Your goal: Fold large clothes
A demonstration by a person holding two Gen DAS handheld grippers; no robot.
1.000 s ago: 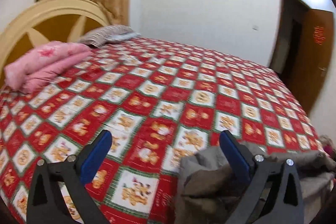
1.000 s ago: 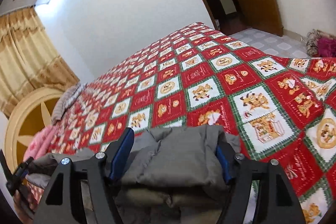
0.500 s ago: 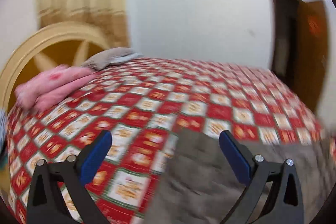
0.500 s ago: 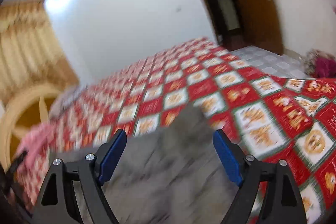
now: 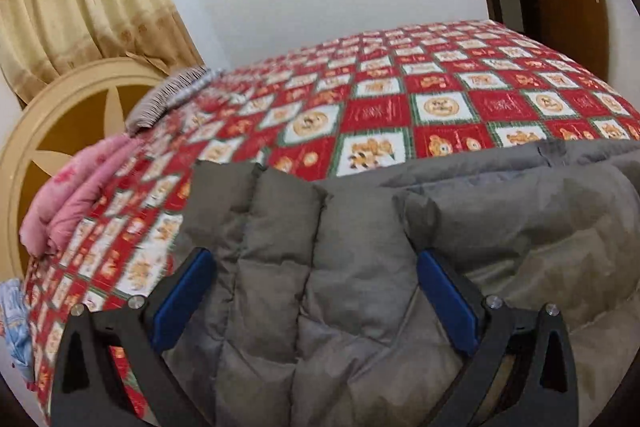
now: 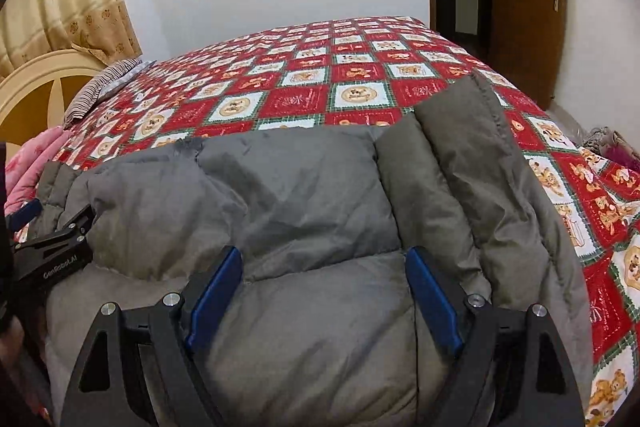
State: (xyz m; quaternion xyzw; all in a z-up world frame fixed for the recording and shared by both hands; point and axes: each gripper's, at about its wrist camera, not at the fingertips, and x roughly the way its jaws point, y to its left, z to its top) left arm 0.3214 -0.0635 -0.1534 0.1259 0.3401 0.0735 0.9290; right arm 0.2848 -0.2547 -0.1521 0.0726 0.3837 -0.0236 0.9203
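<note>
Grey quilted puffer jacket [image 5: 360, 247] [image 6: 304, 219]: lies spread across the near edge of the bed, puffed in stitched panels, one padded section running away toward the far right in the right wrist view. Covers the lower half of both views.

Bedspread [image 5: 400, 107] [image 6: 320, 83]: red, white and green checks with cartoon bear prints; covers the whole bed under the jacket.

Left gripper [image 5: 316, 291]: blue-padded fingers [image 5: 184, 291] spread wide apart, jacket fabric showing between them; nothing pinched. Its black frame also shows at the left edge of the right wrist view [image 6: 48, 247], against the jacket's left side.

Right gripper [image 6: 324, 291]: blue fingers [image 6: 218, 287] likewise wide apart over a bulging jacket panel, not clamped on it.

Pink folded blanket [image 5: 76, 195] [image 6: 28, 167]: at the head end, left of the jacket, apart from it.

Striped pillow [image 5: 168, 99] [image 6: 100, 87]: beyond the pink blanket, by the headboard.

Headboard [image 5: 60, 107]: cream, round, with brown inset.

Curtain [image 5: 88, 7]: beige, behind the headboard.

Door [image 6: 528, 7]: brown wood, far right, red paper emblem on it.
</note>
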